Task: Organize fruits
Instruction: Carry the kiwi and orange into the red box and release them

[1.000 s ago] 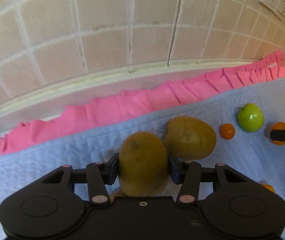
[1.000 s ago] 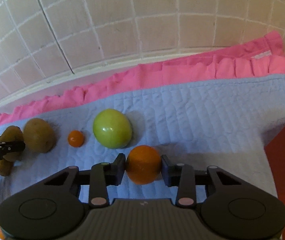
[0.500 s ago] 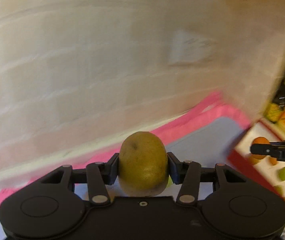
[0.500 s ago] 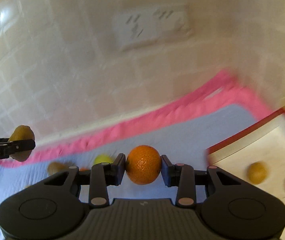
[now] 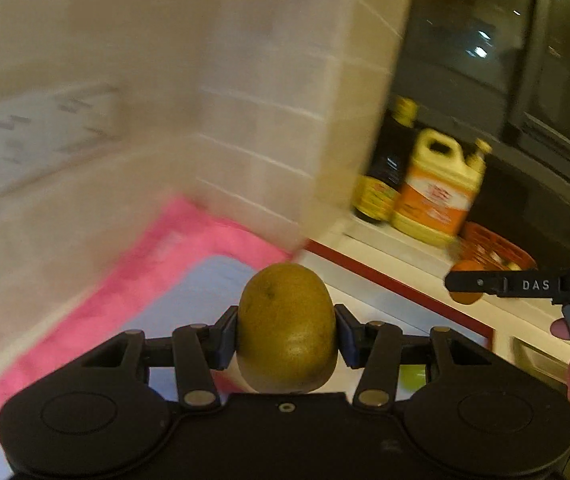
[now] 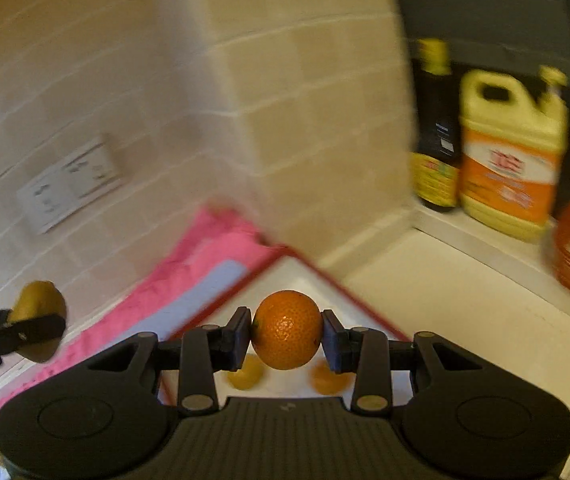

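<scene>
Left gripper (image 5: 286, 334): I keep its pads pinched on the kiwi (image 5: 286, 330), now lifted off the blue mat (image 5: 201, 292).
Right gripper (image 6: 286, 334): clamped on the mandarin (image 6: 286, 329), carried from the mat to over the red-rimmed tray (image 6: 285, 268).
View: swung from tiled wall to the oil jug (image 6: 511, 152).

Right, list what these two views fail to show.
- Left wrist: the red-rimmed white tray interior, hidden behind the brown oval kiwi and tongs.
- Right wrist: two small orange fruits in the tray, half covered by the tongs.
- Both: yellow jug's label, blurred.
</scene>
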Tool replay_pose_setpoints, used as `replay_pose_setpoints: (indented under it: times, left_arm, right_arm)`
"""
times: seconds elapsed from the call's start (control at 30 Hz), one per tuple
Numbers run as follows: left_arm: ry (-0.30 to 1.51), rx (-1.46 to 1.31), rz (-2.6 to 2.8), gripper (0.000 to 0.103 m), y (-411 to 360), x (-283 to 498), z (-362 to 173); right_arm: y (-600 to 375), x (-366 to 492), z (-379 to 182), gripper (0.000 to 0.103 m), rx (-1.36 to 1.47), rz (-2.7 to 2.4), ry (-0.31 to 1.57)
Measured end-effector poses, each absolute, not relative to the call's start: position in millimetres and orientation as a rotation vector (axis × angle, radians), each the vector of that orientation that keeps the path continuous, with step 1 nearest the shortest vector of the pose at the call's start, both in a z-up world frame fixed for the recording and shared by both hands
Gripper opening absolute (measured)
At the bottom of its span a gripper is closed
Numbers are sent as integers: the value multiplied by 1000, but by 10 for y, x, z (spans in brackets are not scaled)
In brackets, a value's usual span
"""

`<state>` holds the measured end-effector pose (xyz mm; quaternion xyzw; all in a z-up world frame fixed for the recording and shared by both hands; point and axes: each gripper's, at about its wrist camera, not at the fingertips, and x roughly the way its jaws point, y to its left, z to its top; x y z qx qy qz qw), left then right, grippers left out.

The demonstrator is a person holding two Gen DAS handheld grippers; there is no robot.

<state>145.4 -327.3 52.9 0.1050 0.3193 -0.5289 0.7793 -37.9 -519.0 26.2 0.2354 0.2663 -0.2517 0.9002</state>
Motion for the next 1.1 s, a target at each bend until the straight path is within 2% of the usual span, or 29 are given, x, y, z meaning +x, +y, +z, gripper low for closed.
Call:
replay_pose_setpoints:
  times: [0.27, 0.53, 0.8, 1.1]
  left_arm:
    - [811, 323, -1197, 59, -4160, 1354, -5]
    - [886, 330, -1154, 59, -4701, 1733, -343]
    - [937, 362, -1155, 59, -4983, 1936, -661]
    - [897, 405, -1196, 60, -5025, 1866, -684]
  right_arm:
    - [-5318, -668, -125, 40, 539, -503, 644]
    - [-5005, -145, -547, 40, 571, -364, 749]
    - [-4912, 378, -858, 39, 507, -345, 856]
    - [-4836, 495, -826, 41, 408, -368, 877]
